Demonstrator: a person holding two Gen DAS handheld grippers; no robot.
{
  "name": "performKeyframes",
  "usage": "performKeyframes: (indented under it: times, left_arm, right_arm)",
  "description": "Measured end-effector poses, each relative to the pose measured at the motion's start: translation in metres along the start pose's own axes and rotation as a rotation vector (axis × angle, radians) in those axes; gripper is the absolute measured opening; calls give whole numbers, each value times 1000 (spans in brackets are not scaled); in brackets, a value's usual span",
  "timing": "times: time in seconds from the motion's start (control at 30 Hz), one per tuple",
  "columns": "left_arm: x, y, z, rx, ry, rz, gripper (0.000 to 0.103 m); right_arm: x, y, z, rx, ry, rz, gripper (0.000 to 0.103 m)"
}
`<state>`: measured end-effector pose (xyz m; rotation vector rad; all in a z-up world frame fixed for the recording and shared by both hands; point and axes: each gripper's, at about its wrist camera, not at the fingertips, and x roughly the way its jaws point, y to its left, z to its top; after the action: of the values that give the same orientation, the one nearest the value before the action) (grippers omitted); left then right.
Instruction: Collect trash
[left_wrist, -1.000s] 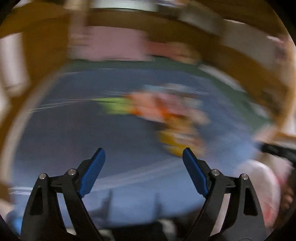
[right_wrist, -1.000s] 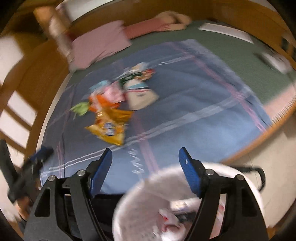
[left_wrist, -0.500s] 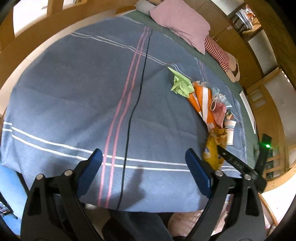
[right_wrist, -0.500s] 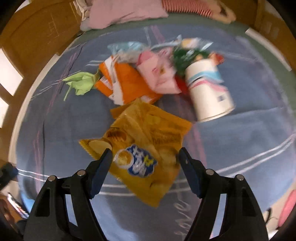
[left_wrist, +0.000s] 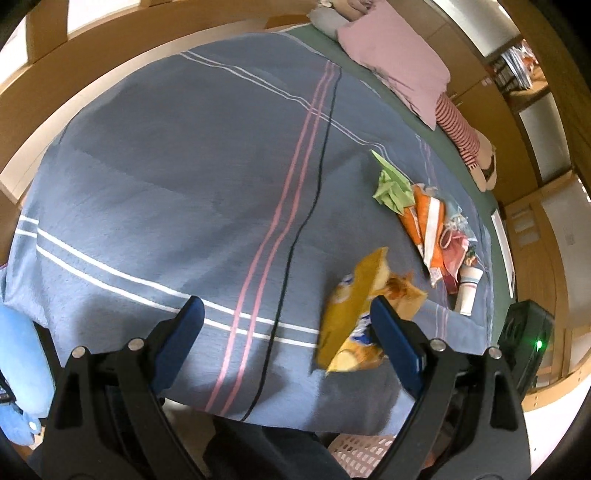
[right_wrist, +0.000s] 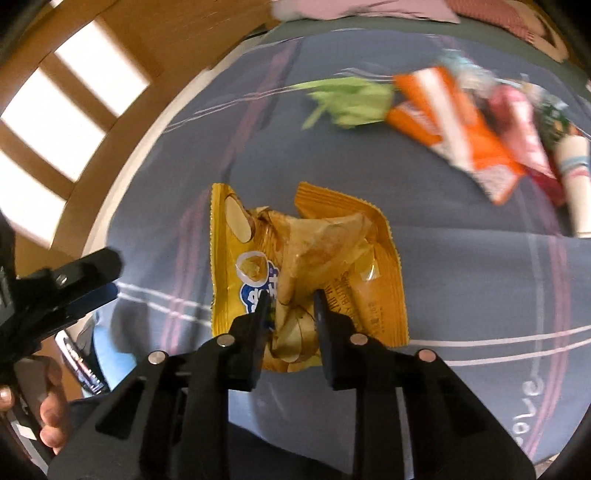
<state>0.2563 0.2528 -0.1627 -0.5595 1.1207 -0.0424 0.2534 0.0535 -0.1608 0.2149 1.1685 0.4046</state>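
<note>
Item: yellow bag (right_wrist: 306, 273), crinkled foil snack wrapper, glossy, serrated edges, blue logo. Location: near edge of the bed, on the blue blanket (left_wrist: 184, 177).

Change: half a second earlier the bag lay flat between wide right jaws; the right gripper (right_wrist: 290, 306) has just been closing, and its jaws now pinch a bunched fold at the bag's near end. From the left wrist view the bag (left_wrist: 354, 314) stands crumpled and on edge, apparently lifting off the blanket. Judgement: pickup of this piece is under way; transfer to the basket (left_wrist: 365, 448) below the bed edge is the likely next step.

Left gripper (left_wrist: 286, 325): jaws spread wide, nothing between them, hanging over the blanket.

Remaining trash, further up the bed in a row:
- green paper (left_wrist: 391, 188), folded, matte.
- orange wrapper (left_wrist: 424, 225), flat, white stripe.
- pink wrapper (left_wrist: 456, 253), thin, creased.
- paper cup (left_wrist: 467, 291), lying on its side.

Blanket: soft woven cloth, pink and white stripes.
</note>
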Motion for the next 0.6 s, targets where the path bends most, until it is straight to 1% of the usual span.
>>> performKeyframes:
  times: [0.1, 0.13, 0.17, 0.2, 0.23, 0.27, 0.37, 0.43, 0.47, 0.5, 0.53, 0.57, 0.6]
  left_arm:
    - [0, 4, 1, -10, 1, 8, 91]
    - [0, 4, 1, -11, 3, 12, 91]
    - [1, 4, 1, -11, 4, 14, 91]
    - [1, 5, 1, -12, 7, 16, 91]
    - [1, 4, 0, -12, 8, 18, 91]
    - [2, 4, -1, -11, 11, 19, 92]
    - [5, 1, -2, -5, 19, 21, 93]
    - [7, -3, -3, 8, 29, 20, 94]
    - [8, -4, -4, 14, 32, 19, 94]
    - [9, -7, -5, 23, 35, 15, 94]
    - [10, -10, -6, 34, 37, 10, 94]
    - [11, -13, -7, 46, 38, 5, 95]
    - [12, -16, -8, 58, 39, 0, 95]
  right_arm:
    - [2, 10, 2, -37, -7, -5, 27]
    - [1, 11, 1, -43, -8, 12, 29]
    - [-3, 8, 2, -36, -7, 27, 40]
    - [-8, 3, 3, -14, -14, 51, 46]
    - [-12, 2, 1, 4, -29, 63, 58]
    - [-23, -6, 0, 39, -63, 78, 65]
    - [-52, -30, 2, 129, -141, 85, 68]
    - [-66, -46, 3, 183, -176, 50, 69]
    - [-75, -54, 0, 221, -183, 10, 70]
    - [-80, -63, -3, 265, -168, -40, 71]
    - [-82, -68, -5, 301, -150, -71, 71]
    - [-85, -77, -13, 365, -122, -104, 71]
    - [-88, -83, -20, 410, -105, -117, 71]
